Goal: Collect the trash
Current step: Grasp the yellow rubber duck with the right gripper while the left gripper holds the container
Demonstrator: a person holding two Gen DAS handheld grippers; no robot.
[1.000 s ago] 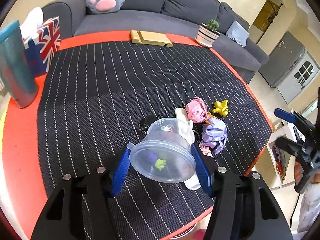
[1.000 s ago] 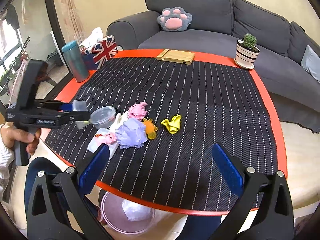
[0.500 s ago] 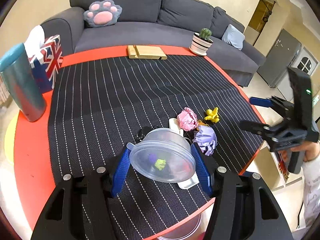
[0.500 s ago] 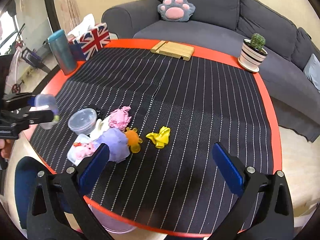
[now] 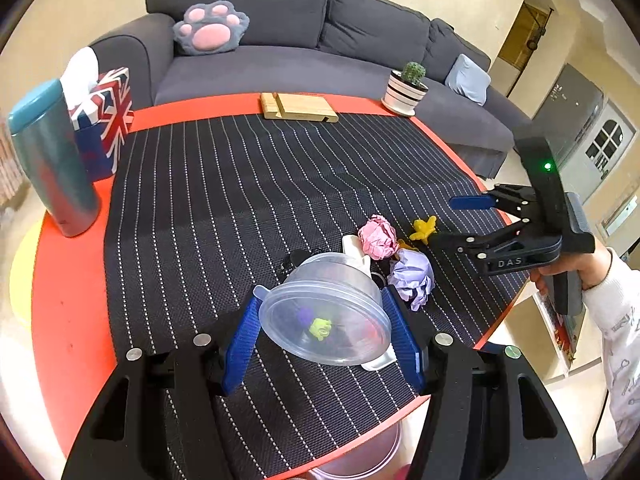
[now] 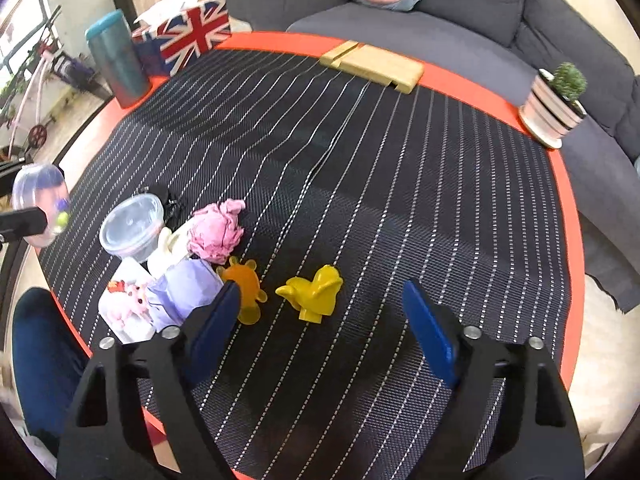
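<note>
The clear plastic tub with small coloured scraps inside is held up off the surface, pinched by its sides between the blue pads of the left tongs, out at the near left edge above what looks like a bin under the rim. The rest of the trash sits in a tight cluster near that edge: a second clear tub, a pink paper ball, a lilac paper ball, an orange rubbery piece and a yellow one a little apart to the right. The right tongs hang spread wide and empty over the yellow piece. The tub's walls are smooth and round, so I'd worry it could slip or tilt out of the pads and spill if the squeeze eases before it is over the bin. Reaching into the cluster could also knock the pieces nearest the near edge off it. Farther in, the striped mat is open; the tumbler, tissue box, wooden stand and cactus pot stand well away at the far rim.
</note>
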